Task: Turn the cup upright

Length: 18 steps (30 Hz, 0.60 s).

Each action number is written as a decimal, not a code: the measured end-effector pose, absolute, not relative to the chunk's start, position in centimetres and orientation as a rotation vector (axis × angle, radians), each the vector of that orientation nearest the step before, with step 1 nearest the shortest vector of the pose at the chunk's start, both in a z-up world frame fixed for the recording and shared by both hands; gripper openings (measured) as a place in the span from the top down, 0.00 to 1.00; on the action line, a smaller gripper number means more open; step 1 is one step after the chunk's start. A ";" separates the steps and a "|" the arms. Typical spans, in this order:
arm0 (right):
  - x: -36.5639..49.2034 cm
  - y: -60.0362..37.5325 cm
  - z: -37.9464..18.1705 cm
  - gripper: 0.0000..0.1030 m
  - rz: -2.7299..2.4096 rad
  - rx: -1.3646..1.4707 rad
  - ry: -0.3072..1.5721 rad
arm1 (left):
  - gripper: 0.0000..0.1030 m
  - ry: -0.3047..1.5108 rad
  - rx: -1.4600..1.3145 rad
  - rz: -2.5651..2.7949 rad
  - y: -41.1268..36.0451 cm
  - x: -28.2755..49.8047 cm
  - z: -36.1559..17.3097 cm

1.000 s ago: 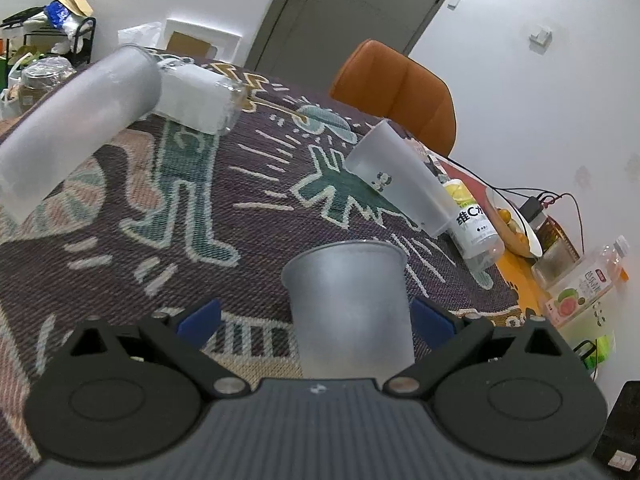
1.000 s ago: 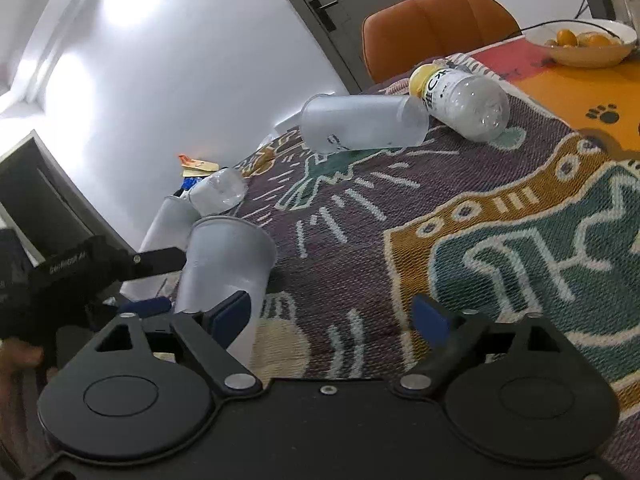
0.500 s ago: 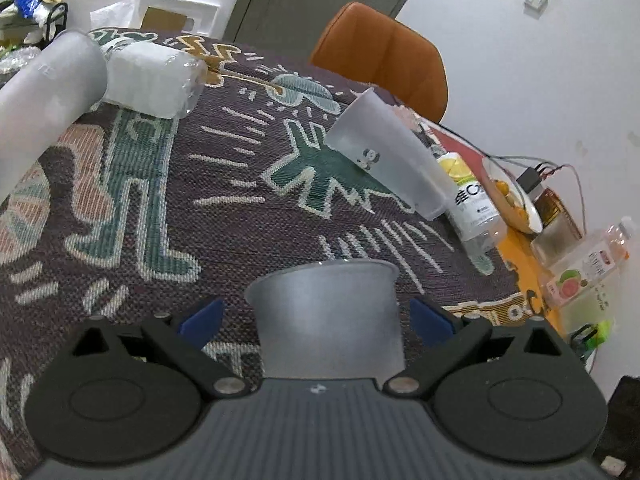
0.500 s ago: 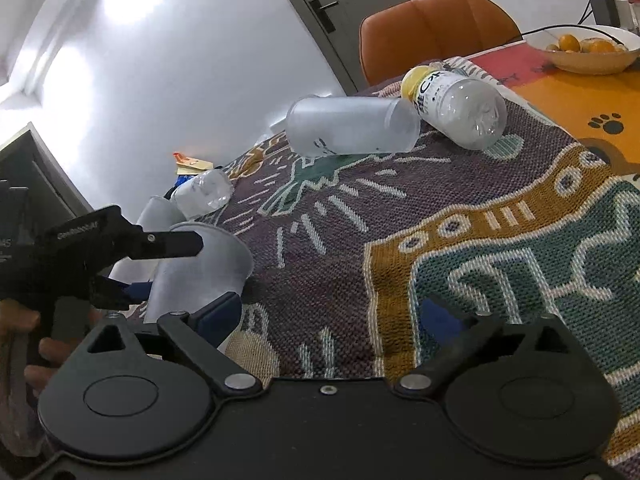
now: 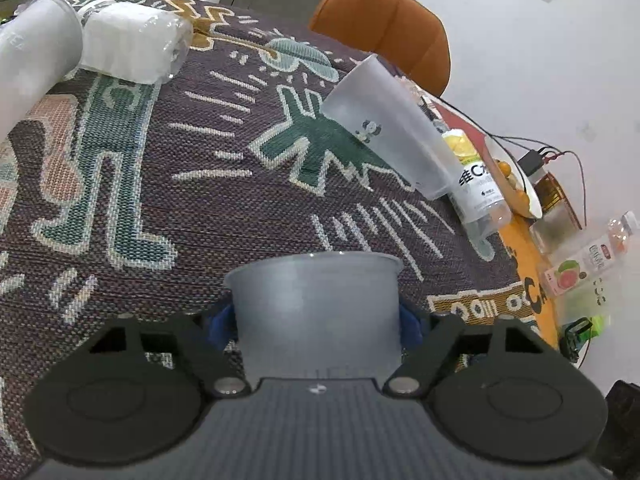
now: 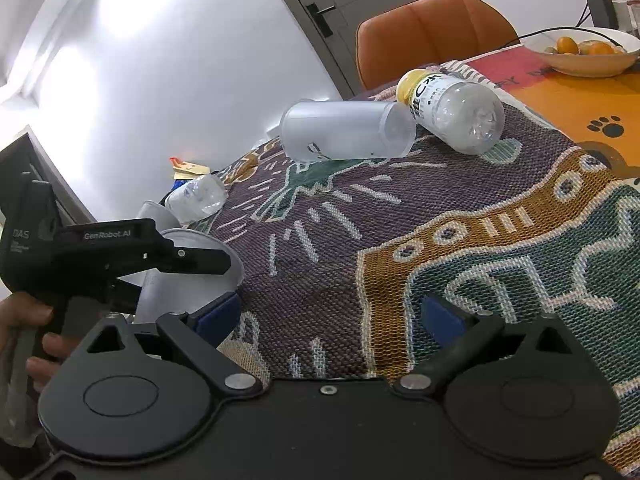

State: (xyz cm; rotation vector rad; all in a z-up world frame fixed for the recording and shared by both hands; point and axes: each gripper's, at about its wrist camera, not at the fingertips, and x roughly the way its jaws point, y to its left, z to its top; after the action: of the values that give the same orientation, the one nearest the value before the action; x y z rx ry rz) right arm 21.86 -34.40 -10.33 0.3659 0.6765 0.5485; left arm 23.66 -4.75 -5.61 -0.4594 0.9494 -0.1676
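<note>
A frosted plastic cup (image 5: 316, 312) stands upright on the patterned cloth between my left gripper's (image 5: 316, 322) blue pads, which press its sides; it also shows in the right wrist view (image 6: 188, 276) with the left gripper (image 6: 120, 256) around it. A second frosted cup (image 5: 384, 128) lies on its side at the middle of the table, seen too in the right wrist view (image 6: 344, 130). A third frosted cup (image 5: 32, 60) lies at the far left. My right gripper (image 6: 330, 316) is open and empty above the cloth.
A clear bottle with a yellow cap (image 6: 452, 110) lies beside the second cup. A crushed clear bottle (image 5: 136, 46) lies at the back left. A bowl of oranges (image 6: 582, 54), cables, a juice carton (image 5: 576, 272) and an orange chair (image 5: 384, 28) stand at the right and back.
My left gripper has closed its pads onto the upright cup and tilted down toward the table. My right gripper has shifted slightly and stays open.
</note>
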 end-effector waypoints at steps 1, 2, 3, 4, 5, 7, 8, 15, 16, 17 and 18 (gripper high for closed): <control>21.8 -34.4 -10.3 0.04 0.547 0.367 0.676 | 0.25 0.935 -0.452 -0.158 -4.7 23.4 -5.3; 21.7 -34.5 -10.2 0.04 0.546 0.368 0.676 | 0.25 0.922 -0.448 -0.154 -4.7 23.2 -5.0; 21.6 -34.5 -10.2 0.04 0.544 0.367 0.675 | 0.25 0.912 -0.447 -0.155 -4.7 23.0 -4.7; 21.5 -34.5 -10.2 0.04 0.542 0.367 0.674 | 0.25 0.899 -0.446 -0.158 -4.6 22.7 -4.4; 21.4 -34.6 -10.1 0.04 0.541 0.369 0.674 | 0.25 0.886 -0.441 -0.162 -4.7 22.4 -4.1; 21.2 -34.7 -10.1 0.04 0.541 0.371 0.672 | 0.25 0.863 -0.426 -0.164 -4.9 22.0 -3.4; 21.0 -34.8 -10.0 0.04 0.540 0.371 0.670 | 0.25 0.851 -0.419 -0.166 -5.0 21.7 -3.0; 19.7 -35.0 -9.2 0.04 0.556 0.361 0.635 | 0.26 0.744 -0.383 -0.170 -5.7 19.2 -0.5; 19.5 -35.0 -9.0 0.04 0.560 0.359 0.628 | 0.26 0.724 -0.372 -0.164 -5.8 18.7 0.0; 19.3 -35.0 -8.9 0.04 0.563 0.356 0.622 | 0.26 0.708 -0.362 -0.159 -6.0 18.3 0.4; 19.1 -35.0 -8.8 0.04 0.565 0.355 0.617 | 0.27 0.694 -0.353 -0.154 -6.1 17.9 0.7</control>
State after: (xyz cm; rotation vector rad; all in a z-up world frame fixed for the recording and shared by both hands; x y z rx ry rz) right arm 19.12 -35.01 -8.77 0.3547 0.6171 0.5647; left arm 17.91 -6.12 0.67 -0.3528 0.6939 -0.1545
